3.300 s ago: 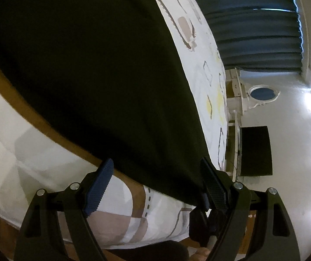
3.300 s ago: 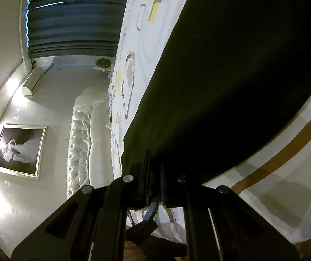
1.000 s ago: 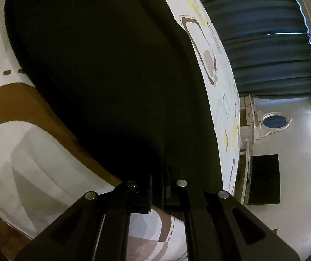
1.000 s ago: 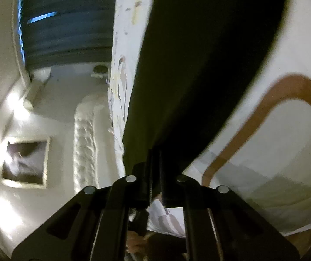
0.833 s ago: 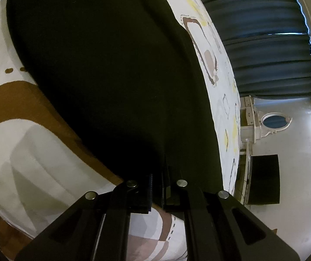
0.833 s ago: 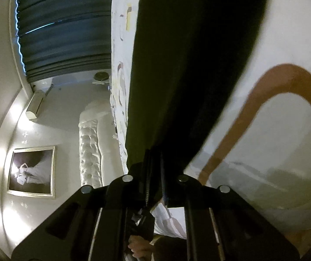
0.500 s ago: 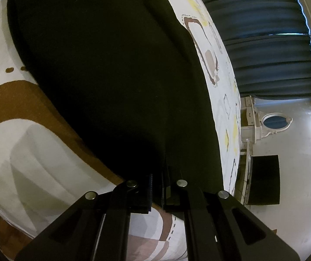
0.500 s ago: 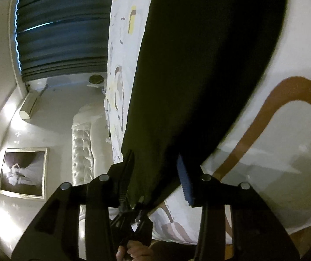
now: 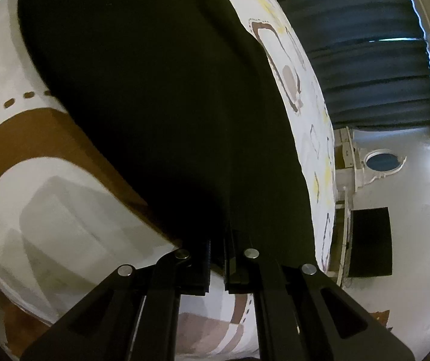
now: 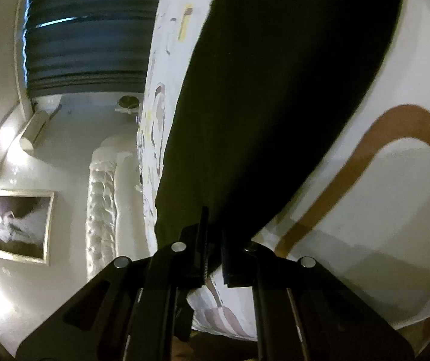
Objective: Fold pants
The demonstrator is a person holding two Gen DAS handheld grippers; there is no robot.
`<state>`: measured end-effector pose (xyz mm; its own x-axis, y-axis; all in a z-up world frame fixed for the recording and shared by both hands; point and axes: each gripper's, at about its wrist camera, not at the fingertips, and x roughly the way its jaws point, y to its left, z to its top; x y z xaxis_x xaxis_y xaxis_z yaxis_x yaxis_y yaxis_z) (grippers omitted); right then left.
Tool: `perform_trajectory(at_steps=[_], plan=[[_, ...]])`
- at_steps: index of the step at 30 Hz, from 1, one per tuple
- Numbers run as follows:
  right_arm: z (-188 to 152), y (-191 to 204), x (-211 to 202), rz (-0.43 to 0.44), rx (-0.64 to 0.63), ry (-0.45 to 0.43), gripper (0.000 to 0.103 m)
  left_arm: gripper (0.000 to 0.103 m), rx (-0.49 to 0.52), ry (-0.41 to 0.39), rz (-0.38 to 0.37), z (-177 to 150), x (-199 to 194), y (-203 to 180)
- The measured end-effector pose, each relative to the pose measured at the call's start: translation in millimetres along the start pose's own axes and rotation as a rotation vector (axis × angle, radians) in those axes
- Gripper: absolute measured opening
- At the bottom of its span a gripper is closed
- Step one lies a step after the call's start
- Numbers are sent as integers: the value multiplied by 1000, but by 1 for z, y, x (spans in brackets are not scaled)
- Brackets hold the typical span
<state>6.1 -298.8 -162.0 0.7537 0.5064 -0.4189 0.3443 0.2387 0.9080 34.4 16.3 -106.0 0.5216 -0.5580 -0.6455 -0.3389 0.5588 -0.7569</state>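
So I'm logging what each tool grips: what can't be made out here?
- Left wrist view: left tool tips sink into the black pants; layer count unreadable.
- Right wrist view: right tool nearly shut on the hem; actual pinch hidden.
- Pants' top cut off by both frames.

pants: far end cut off by the top edge in both views; no seams or folds readable in the black cloth
left fingers: tips buried in the pants' hem
right fingers: tips lost against dark cloth
bed: surface under the pants hidden
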Motion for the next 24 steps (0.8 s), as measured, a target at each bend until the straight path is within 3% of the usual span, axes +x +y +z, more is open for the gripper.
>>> perform_trajectory(at_steps=[5,7,9,12,19,24], plan=[[-1,-12,2,-24,-10,16,6,6,23,0,5,0,3,2],[-2,-11,-6,-11,-7,-2,12,6,27,4,-3,1,1,0],[2,-9,-22,-8,-20,-37,30,6,41,9,-6,3,-1,-2],[14,-12,-58,-15,-14,-124,41,8,74,29,-2,5,-4,-5],[59,-50,-154,-48,92,-395,42,8,122,60,17,-3,-15,-19],[79,-87,-183,0,222,-502,42,9,106,48,3,-12,-20,-30]])
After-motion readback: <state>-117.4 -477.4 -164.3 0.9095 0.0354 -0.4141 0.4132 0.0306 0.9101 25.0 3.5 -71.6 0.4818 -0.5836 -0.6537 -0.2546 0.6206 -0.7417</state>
